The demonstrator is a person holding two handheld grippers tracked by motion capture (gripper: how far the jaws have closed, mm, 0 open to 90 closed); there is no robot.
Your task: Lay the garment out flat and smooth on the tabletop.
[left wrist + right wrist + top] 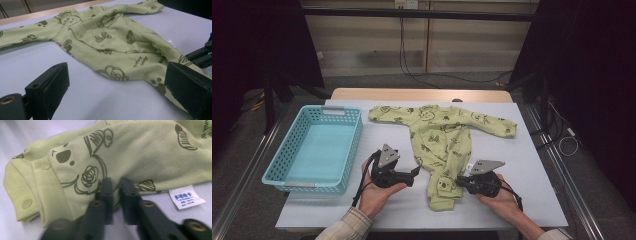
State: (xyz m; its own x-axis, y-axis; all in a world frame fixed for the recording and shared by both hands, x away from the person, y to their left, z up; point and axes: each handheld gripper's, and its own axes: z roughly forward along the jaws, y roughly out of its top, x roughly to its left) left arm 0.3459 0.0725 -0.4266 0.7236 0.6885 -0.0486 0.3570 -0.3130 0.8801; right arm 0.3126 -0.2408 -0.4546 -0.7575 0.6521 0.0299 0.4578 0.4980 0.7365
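romper [140, 152], white label [187, 197], Chinese print

Obstacles: turquoise plastic basket [314, 147], left of frame, its walls closing off the table's left edge; green printed baby romper [442, 142], spread across centre. Free passage: bare white table surface [522, 165] at right, the strip between basket and romper, and the front edge.
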